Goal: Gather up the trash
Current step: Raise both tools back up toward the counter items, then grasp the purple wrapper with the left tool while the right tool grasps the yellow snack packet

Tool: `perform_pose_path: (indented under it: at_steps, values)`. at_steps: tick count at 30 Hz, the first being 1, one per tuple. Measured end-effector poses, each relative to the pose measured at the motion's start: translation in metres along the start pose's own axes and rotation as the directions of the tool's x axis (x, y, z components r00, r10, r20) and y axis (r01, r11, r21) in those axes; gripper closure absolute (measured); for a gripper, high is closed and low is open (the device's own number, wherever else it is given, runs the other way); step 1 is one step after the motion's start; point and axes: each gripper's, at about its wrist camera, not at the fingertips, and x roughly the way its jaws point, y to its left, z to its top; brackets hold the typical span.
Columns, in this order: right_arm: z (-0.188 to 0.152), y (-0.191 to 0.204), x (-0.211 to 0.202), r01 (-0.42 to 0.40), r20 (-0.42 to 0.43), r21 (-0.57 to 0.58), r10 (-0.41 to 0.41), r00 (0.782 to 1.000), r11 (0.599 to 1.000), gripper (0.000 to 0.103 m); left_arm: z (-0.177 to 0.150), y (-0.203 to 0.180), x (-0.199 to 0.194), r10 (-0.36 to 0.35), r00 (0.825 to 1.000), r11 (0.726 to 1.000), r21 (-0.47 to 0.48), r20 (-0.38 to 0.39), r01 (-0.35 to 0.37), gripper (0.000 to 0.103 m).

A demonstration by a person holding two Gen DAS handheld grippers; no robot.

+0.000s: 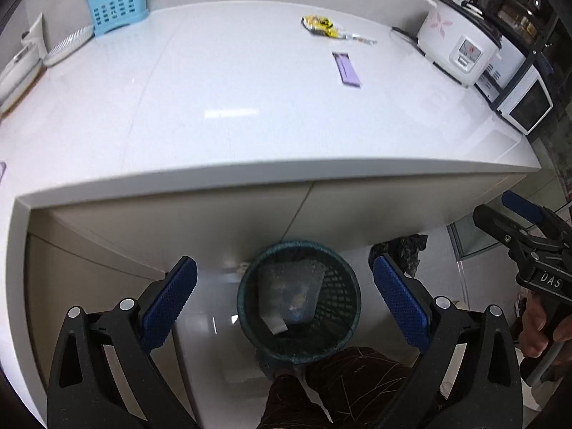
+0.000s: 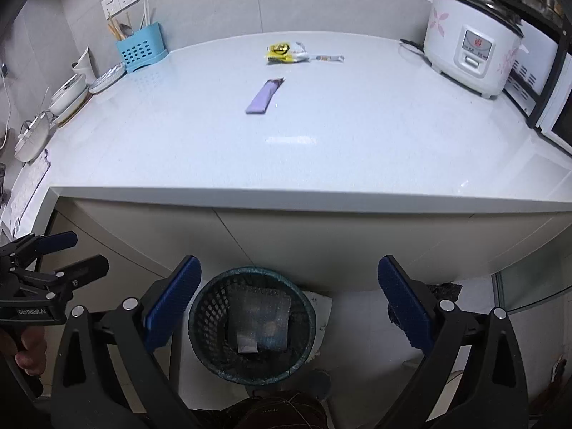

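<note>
A dark mesh trash basket [image 1: 332,336] [image 2: 207,321] stands on the floor in front of the white counter, with a clear plastic wrapper [image 1: 289,293] [image 2: 262,318] inside. On the counter lie a purple wrapper [image 1: 346,69] [image 2: 265,95] and a yellow snack packet [image 1: 321,25] [image 2: 284,53] with a thin stick wrapper [image 2: 327,58] beside it. My left gripper [image 1: 285,293] is open and empty above the basket. My right gripper [image 2: 289,295] is open and empty above the basket too; it also shows at the right edge of the left wrist view [image 1: 507,216].
A white rice cooker [image 1: 457,44] [image 2: 472,43] and a microwave [image 1: 525,103] stand at the counter's right. A blue utensil holder [image 1: 118,5] [image 2: 141,50] and dishes [image 2: 68,96] sit at the back left. A black bag [image 1: 407,250] lies on the floor.
</note>
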Motion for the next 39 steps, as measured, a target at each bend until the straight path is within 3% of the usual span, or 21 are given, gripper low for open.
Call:
perform_pose_path:
  at_steps: [11,18,27,39]
  values:
    - [0.052,-0.004,-0.02,0.031,0.048,0.023,-0.032,0.998,0.999,0.008,0.062,0.0,-0.025,0.004,0.997,1.0,0.007,0.073,-0.004,0.006]
    - [0.081,-0.019,-0.019,0.044,0.072,0.017,-0.045,0.996,0.999,0.008,0.106,-0.02,-0.021,0.009,0.995,1.0,0.022,0.099,-0.012,0.006]
    - [0.123,-0.052,0.003,0.032,0.071,0.024,-0.033,0.997,0.999,0.008,0.16,-0.045,0.015,0.024,0.997,1.0,0.014,0.071,-0.025,0.006]
    - [0.176,-0.103,0.048,0.009,0.027,0.019,-0.01,1.0,1.0,0.008,0.222,-0.075,0.089,0.064,0.998,0.998,0.018,-0.008,-0.063,0.006]
